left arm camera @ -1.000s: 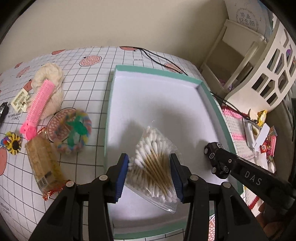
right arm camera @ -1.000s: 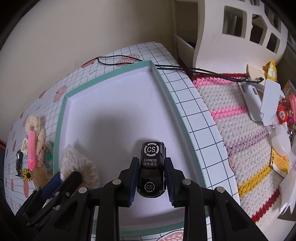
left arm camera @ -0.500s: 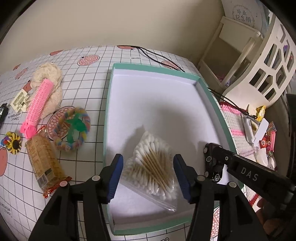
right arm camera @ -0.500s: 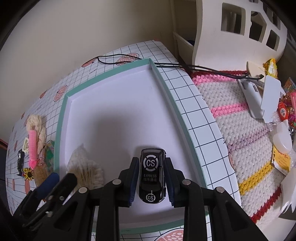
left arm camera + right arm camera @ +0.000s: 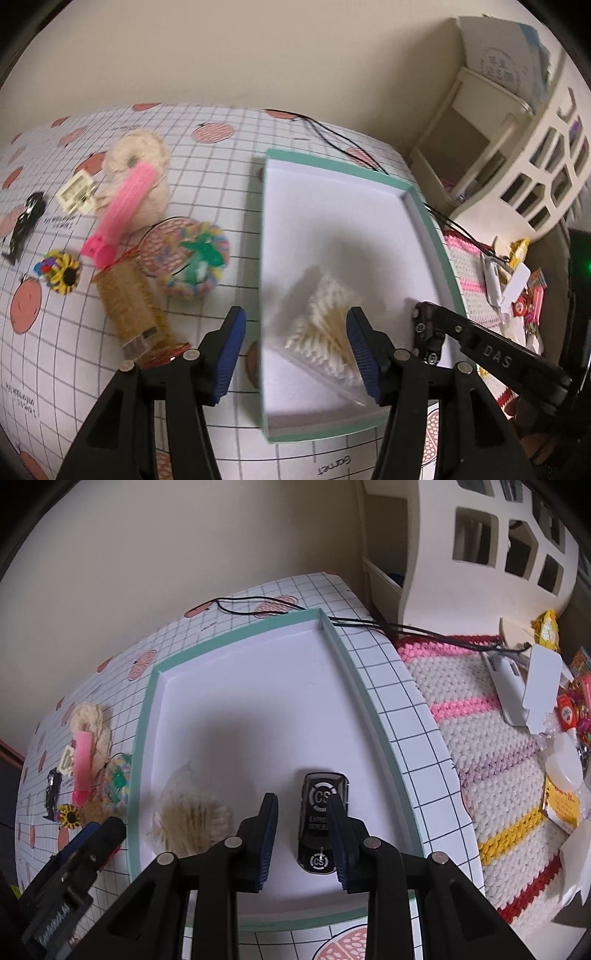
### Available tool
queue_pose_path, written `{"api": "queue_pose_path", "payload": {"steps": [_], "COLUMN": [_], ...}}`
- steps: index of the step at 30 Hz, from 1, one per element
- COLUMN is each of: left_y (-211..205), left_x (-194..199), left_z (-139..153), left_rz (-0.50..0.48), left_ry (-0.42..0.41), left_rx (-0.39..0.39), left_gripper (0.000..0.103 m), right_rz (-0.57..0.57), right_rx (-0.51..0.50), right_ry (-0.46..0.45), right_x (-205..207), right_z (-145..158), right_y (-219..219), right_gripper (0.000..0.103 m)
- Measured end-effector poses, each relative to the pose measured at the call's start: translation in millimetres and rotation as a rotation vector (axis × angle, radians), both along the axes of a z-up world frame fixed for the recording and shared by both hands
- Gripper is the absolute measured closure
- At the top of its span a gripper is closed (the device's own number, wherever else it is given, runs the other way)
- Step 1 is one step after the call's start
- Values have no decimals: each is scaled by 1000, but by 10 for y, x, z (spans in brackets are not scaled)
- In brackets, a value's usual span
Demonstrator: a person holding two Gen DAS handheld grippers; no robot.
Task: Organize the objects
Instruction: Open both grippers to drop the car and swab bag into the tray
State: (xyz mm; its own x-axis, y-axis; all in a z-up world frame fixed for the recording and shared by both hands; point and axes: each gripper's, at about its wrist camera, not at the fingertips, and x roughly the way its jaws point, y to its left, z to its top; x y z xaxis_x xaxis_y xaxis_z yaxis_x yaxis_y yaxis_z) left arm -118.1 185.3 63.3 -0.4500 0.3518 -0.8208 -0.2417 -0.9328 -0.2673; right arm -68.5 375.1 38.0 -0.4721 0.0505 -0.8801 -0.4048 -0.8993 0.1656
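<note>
A teal-rimmed white tray (image 5: 430, 229) (image 5: 146, 716) lies on the gridded table. A bag of cotton swabs (image 5: 327, 325) (image 5: 188, 812) lies in its near left part. A black toy car (image 5: 322, 818) lies in its near right part. My left gripper (image 5: 295, 350) is open and empty, raised over the tray's left rim, beside the swabs. My right gripper (image 5: 302, 838) is open and empty; the car lies by its right finger (image 5: 338, 842). The right gripper also shows in the left wrist view (image 5: 428, 332).
Left of the tray lie a pink roller (image 5: 122, 210), a cream scrunchie (image 5: 136, 155), a colourful ring toy (image 5: 192, 262), a biscuit pack (image 5: 129, 310), a sunflower clip (image 5: 61, 273) and a black clip (image 5: 24, 221). A crochet mat (image 5: 491, 760) with clutter lies right.
Both grippers opened. The left let go of the swab bag and drew back to the left. The right let go of the toy car, which now lies in the tray.
</note>
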Motion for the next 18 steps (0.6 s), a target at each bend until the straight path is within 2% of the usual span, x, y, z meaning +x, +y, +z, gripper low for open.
{"api": "queue_pose_path", "payload": {"steps": [2, 5, 6, 9, 11, 14, 16, 18], "left_y": [-66, -172, -208, -306, -375, -459, -502, -527], "left_x": [5, -21, -31, -52, -76, -117, -130, -131], "left_z": [-15, -11, -8, -16, -23, -47, -64, -66], "left_rz": [18, 37, 44, 70, 87, 119, 131, 138], "left_ry": [-3, -1, 2, 7, 4, -1, -6, -5], "left_rx": [1, 14, 14, -7, -13, -21, -21, -27], "left_gripper": [44, 23, 20, 18, 5, 5, 1, 0], "right_rz": [8, 18, 20, 23, 24, 31, 36, 39], "right_rx": [0, 8, 8, 8, 8, 7, 11, 15], "right_ry": [-4, -10, -9, -8, -9, -12, -10, -7], "right_x": [-3, -8, -9, -5, -6, -10, -12, -14], "right_z": [0, -10, -9, -13, -19, -33, -36, -33], "right_y": [-25, -59, -65, -78, -82, -99, -115, -127], "right_gripper": [73, 73, 72, 62, 59, 51, 44, 42]}}
